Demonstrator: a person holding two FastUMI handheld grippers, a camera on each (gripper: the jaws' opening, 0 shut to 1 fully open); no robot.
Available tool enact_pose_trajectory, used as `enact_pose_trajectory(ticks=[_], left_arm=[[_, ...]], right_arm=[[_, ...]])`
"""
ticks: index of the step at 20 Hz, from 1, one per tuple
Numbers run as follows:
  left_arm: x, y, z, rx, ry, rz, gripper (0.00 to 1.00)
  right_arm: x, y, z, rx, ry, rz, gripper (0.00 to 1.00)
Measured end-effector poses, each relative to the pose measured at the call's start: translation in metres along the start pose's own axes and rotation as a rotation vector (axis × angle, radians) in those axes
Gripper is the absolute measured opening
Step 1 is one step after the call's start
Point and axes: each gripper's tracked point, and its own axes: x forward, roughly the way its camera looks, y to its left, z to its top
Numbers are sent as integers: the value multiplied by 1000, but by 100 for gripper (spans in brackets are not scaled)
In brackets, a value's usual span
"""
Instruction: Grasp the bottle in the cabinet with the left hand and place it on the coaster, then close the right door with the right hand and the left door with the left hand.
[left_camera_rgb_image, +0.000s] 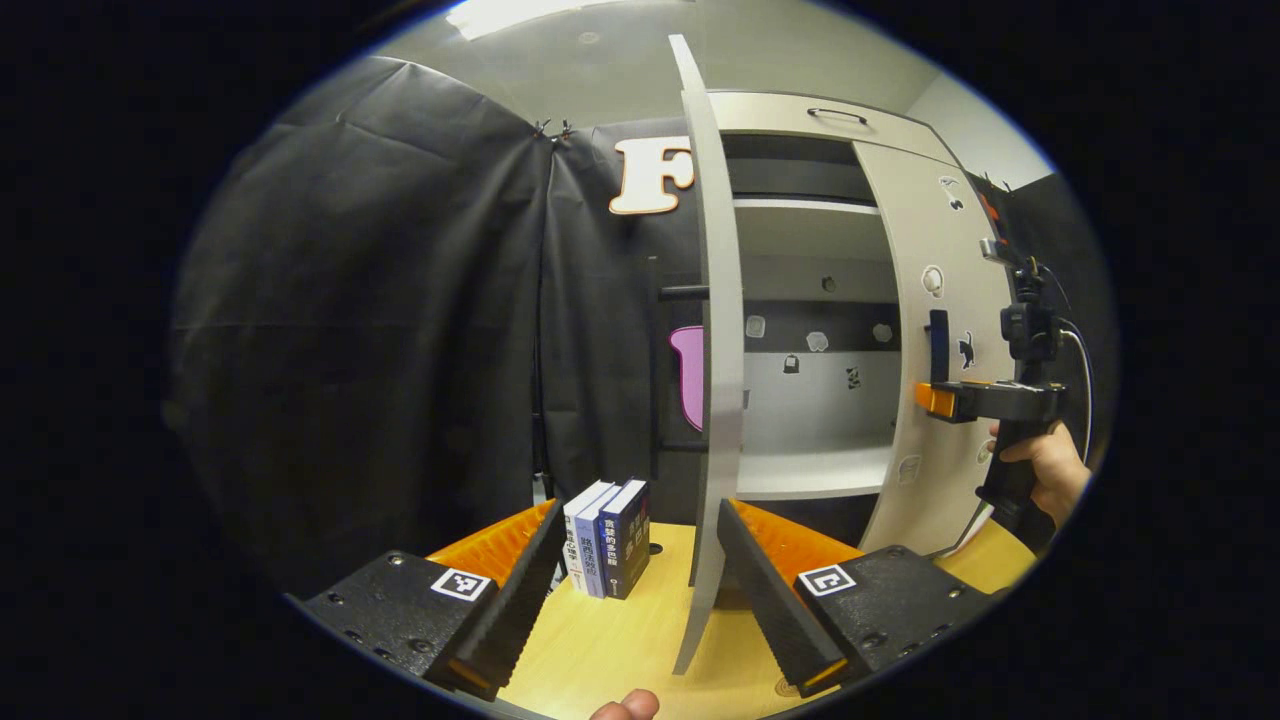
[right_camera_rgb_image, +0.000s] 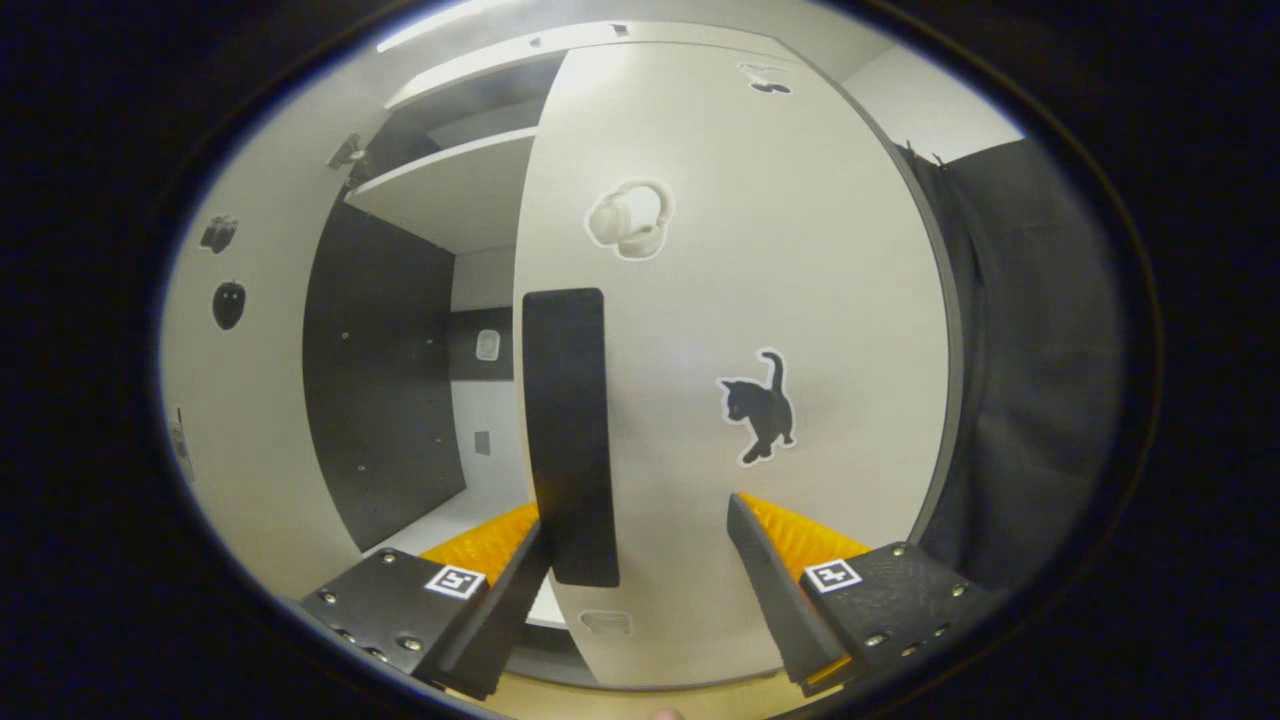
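Two doors are ajar, and I judge the risk is my right claw (right_camera_rgb_image: 640, 590) slipping off the right door (right_camera_rgb_image: 800, 300) by its black handle (right_camera_rgb_image: 568, 430), or the doors clashing. I have the right claw wide, holding nothing, against the door face. My left claw (left_camera_rgb_image: 635, 590) is wide and empty astride the left door (left_camera_rgb_image: 718, 350) edge above the bench (left_camera_rgb_image: 600, 640). I can't spot the bottle

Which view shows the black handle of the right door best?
The right gripper view: the handle stands large and close on the right door, above the open right gripper. The left gripper view shows the handle small and far off.
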Motion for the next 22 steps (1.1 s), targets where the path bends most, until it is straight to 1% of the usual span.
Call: enact_pose_trajectory(ticks=[1, 2, 3, 4, 5, 6, 8, 9, 10, 11, 13, 16, 17, 18, 19, 20, 21, 22], left_arm=[[-2, 7, 2, 1, -1, 0, 99], [-2, 9, 4, 1, -5, 3, 99], [1, 13, 6, 5, -9, 7, 96], [4, 20, 8, 10, -13, 18, 96], [7, 32, 14, 7, -20, 36, 99], [10, 43, 20, -6, -22, 49, 96], [14, 62, 32, -36, -29, 80, 96], [15, 75, 35, -38, -33, 99, 96], [17, 86, 39, -28, -44, 120, 99], [19, 95, 43, -10, -52, 134, 96], [34, 99, 46, 1, -50, 118, 91], [57, 89, 35, -12, -10, 68, 92], [60, 84, 28, -27, 10, 48, 95], [63, 80, 26, -34, 18, 29, 95], [63, 77, 22, -42, 39, 13, 92], [60, 73, 21, -60, 41, -2, 95], [56, 68, 23, -77, 40, -24, 96], [52, 65, 22, -85, 42, -35, 92]], right_arm=[[0, 1, -1, 2, 5, 3, 100], [-1, 1, 0, 3, 7, 10, 97], [-3, 3, -2, 10, 16, 26, 97], [-5, 5, -3, 22, 26, 41, 98], [-9, 6, -4, 25, 30, 51, 100], [-13, 6, -5, 22, 32, 56, 100], [-24, 8, -5, 8, 30, 69, 100], [-29, 10, -4, 5, 29, 80, 100], [-35, 14, -3, 3, 31, 95, 100], [-40, 17, -3, 2, 35, 111, 100], [-53, 21, -2, -6, 38, 136, 100], [-71, 24, 7, -21, 27, 159, 100], [-77, 23, 11, -26, 20, 164, 100], [-82, 21, 14, -32, 17, 166, 100], [-88, 17, 16, -38, 13, 162, 97], [-91, 14, 17, -43, 13, 158, 97], [-94, 11, 18, -47, 12, 153, 100], [-95, 6, 19, -58, 11, 143, 100]])
